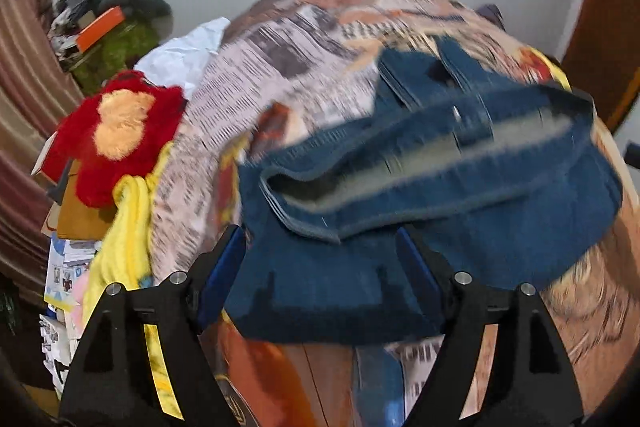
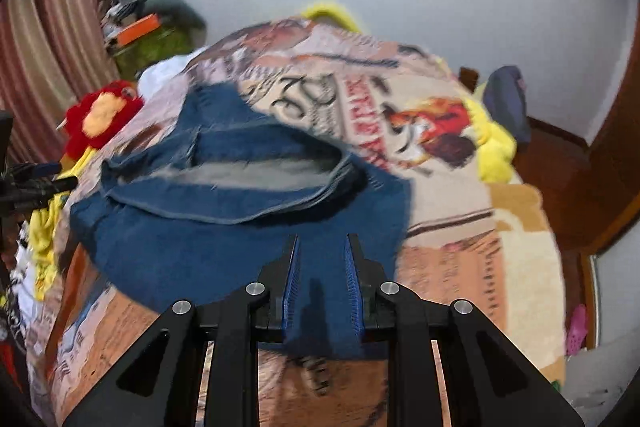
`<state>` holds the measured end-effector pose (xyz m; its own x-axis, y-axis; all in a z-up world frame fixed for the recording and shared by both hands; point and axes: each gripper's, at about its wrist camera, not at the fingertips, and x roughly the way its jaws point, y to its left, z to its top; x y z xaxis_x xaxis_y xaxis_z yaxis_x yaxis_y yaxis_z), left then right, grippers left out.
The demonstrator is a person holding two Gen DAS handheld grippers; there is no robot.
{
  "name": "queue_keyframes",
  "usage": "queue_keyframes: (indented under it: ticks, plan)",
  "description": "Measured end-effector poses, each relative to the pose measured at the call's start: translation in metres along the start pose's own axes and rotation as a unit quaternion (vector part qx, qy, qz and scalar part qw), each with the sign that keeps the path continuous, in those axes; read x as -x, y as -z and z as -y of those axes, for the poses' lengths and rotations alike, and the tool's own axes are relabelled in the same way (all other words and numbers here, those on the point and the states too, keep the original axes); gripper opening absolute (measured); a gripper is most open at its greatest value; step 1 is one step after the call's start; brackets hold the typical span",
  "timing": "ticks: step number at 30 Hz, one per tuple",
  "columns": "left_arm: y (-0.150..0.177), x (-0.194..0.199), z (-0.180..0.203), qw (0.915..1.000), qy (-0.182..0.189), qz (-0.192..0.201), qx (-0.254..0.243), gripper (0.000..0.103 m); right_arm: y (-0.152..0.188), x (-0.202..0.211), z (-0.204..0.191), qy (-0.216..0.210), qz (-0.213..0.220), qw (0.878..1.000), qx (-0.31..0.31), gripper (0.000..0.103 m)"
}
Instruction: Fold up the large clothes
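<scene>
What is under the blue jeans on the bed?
The blue jeans lie on a printed blanket that shows all around them. The blanket's print directly beneath the denim is covered, so whether anything else lies there cannot be seen.
</scene>
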<state>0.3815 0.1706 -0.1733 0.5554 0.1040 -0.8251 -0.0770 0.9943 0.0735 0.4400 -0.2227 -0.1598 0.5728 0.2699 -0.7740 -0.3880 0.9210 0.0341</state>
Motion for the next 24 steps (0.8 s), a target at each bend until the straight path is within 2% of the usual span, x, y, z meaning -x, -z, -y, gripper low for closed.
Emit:
queue_keyframes:
  ticks: [4,8,11,13,15,19,24]
  plan:
    - [0.020,-0.017,0.014,0.9996,0.018,-0.022,-0.006,0.077,0.009,-0.020,-0.017,-0.019,-0.029,0.999,0.010,0.017]
    - [0.027,-0.041,0.013,0.9990,0.004,-0.044,0.003,0.077,0.015,-0.046,-0.032,-0.018,-0.054,0.998,0.024,0.017]
    - [0.027,-0.055,0.003,0.9977,0.024,-0.052,0.035,0.077,0.014,-0.056,-0.036,-0.017,-0.051,0.998,0.026,0.017]
    - [0.023,-0.063,-0.001,0.9978,0.018,-0.051,0.040,0.077,0.011,-0.063,-0.038,-0.012,-0.041,0.999,0.029,0.017]
    - [0.016,-0.076,-0.005,0.9976,0.004,-0.057,0.040,0.077,0.005,-0.072,-0.039,-0.010,-0.040,0.999,0.027,0.017]
    - [-0.005,-0.098,-0.014,0.9967,-0.001,-0.066,0.047,0.077,-0.016,-0.085,-0.042,-0.009,-0.031,0.999,0.031,0.017]
    - [-0.050,-0.107,-0.024,0.9976,-0.021,-0.037,0.055,0.077,-0.051,-0.105,-0.041,0.000,-0.033,0.999,0.036,0.017]
